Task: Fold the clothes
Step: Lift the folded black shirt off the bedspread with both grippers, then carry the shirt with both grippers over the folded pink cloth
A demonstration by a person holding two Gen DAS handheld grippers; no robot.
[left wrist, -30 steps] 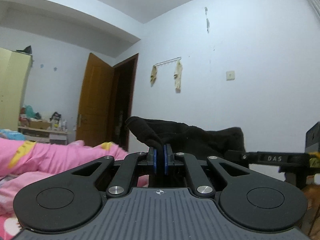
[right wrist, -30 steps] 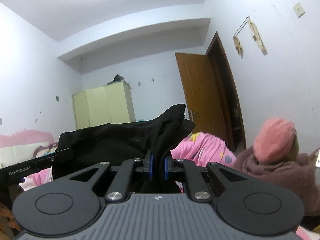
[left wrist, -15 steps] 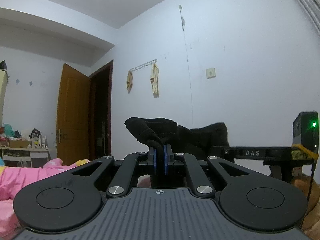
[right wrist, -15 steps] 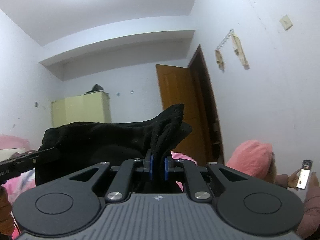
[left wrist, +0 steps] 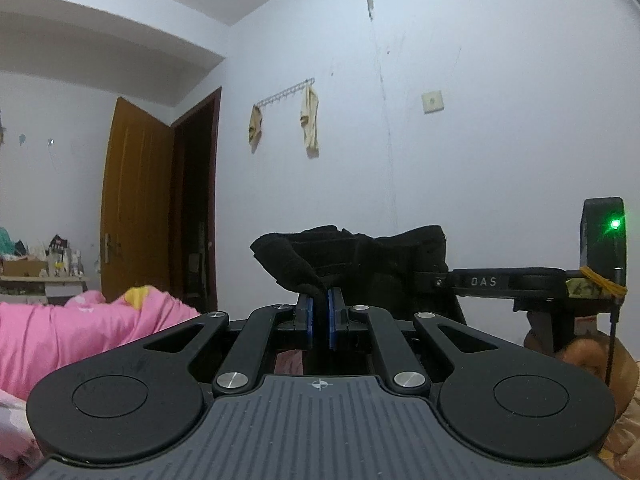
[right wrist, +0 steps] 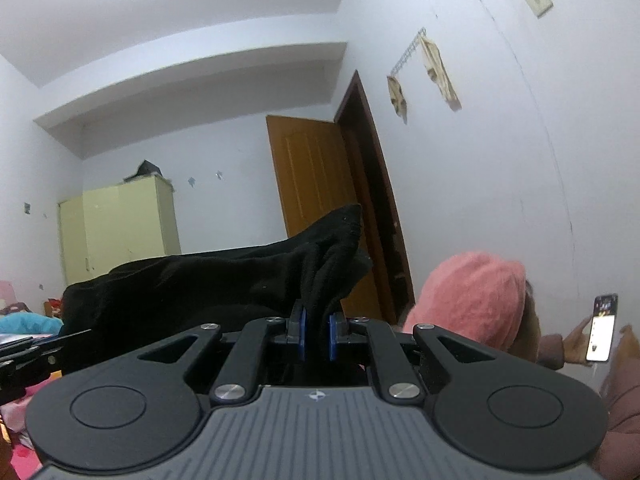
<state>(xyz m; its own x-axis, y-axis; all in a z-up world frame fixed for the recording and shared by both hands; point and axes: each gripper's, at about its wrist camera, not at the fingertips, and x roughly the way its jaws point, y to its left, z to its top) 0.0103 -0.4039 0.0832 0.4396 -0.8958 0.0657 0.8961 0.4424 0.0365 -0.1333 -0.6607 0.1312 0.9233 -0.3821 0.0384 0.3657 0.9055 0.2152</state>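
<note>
Tongs on both sides are pinching the same black garment [left wrist: 384, 256]. The left tongs [left wrist: 319, 312] have their blue pads pressed onto a bunched corner of the cloth, and the right tongs [right wrist: 316, 332] clamp another corner, its loose tip sticking up above the pads. Between the 2 grips the fabric runs as a dark band, held up in the air with both cameras looking toward the wall and ceiling; in the left view the right tool's arm reaches in from the right and meets the far end of the cloth.

Judging progress: the garment hangs off the bed [left wrist: 60, 328], stretched between 2 held points, so no finished fold lies anywhere in view. Whether the cloth already carries a fold cannot be told, since the lower part drops out of sight behind the tools. This posture fits either spreading the piece out for laying flat or carrying a held edge over to double it. What remains, as far as shown, is getting it down flat and squared on the pink bedding.

A person in a pink hat [right wrist: 476, 296] sits nearby, looking at a phone [right wrist: 602, 328].
</note>
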